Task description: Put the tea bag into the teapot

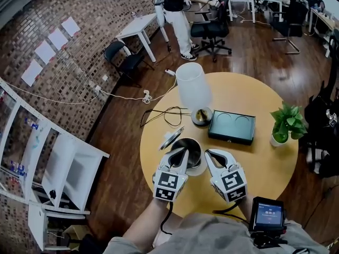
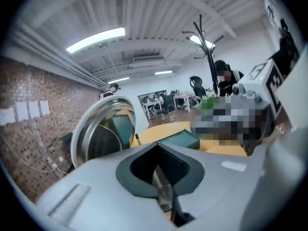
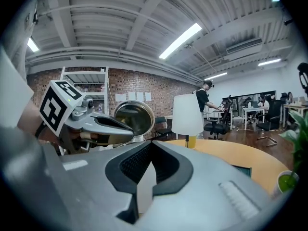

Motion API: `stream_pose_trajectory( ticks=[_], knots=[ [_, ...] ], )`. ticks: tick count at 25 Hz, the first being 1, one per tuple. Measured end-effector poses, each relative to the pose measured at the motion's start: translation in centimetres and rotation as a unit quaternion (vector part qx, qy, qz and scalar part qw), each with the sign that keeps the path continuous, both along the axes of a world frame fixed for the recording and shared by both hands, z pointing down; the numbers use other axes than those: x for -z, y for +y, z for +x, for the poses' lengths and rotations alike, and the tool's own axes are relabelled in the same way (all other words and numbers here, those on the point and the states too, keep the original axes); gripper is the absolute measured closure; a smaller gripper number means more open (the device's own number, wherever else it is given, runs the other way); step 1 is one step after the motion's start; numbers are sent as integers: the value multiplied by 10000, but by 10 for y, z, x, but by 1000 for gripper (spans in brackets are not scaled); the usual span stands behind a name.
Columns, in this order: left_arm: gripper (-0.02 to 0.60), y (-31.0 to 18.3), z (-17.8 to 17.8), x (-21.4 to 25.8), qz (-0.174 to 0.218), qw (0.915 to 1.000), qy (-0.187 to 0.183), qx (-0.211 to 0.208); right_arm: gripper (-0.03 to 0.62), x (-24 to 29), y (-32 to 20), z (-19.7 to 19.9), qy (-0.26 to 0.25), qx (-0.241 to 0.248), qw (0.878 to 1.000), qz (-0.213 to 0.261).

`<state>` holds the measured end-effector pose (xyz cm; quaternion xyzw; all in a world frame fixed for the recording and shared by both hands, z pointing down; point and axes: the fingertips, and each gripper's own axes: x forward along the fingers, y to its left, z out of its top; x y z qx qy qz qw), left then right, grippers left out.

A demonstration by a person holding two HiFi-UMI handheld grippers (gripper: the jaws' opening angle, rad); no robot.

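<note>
A steel teapot (image 1: 194, 150) stands near the front of the round yellow table (image 1: 265, 163), its mouth uncovered. Its shiny lid (image 1: 171, 138) is tilted up at the pot's left rim. My left gripper (image 1: 179, 153) is shut on the lid's edge. In the left gripper view the lid (image 2: 103, 129) stands on edge to the left of the closed jaws (image 2: 161, 186). My right gripper (image 1: 211, 153) hovers just right of the pot. It is shut on a thin white tea bag (image 3: 146, 189). From the right gripper view, the lid (image 3: 134, 119) shows beyond the left gripper.
A white lamp (image 1: 193, 86) stands behind the pot, with a dark green tray (image 1: 231, 127) to its right. A potted plant (image 1: 286, 123) is at the table's right edge. A black cable (image 1: 164, 115) loops at the back left. A small screen (image 1: 267, 213) hangs by my right side.
</note>
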<state>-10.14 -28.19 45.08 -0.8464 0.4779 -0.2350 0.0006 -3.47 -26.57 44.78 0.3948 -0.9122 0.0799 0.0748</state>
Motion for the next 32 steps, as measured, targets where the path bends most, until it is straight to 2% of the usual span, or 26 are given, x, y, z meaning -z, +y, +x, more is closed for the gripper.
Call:
stream_pose_trajectory(
  ticks=[2,9,13,19,25,32],
  knots=[
    [581,11,5,10,70,9988,494,-5,586,5,9,4,-20,8,10000,50],
    [581,53,9,42,160,9917,1275,-3,586,31,42,4,-257,35,9997,34],
    [581,75,14,47,255,9895,1421,-64,586,28,58,6,-381,62,9993,-34],
    [581,106,1,34,190,9847,1709,-272,586,18,87,-6,-247,-156,9996,-36],
    [581,149,-25,31,133,9763,1977,-866,586,20,131,-33,-47,-774,9970,61],
    [581,220,-68,23,-18,9629,2157,-1621,586,7,218,-86,166,-1420,9897,-27]
  ],
)
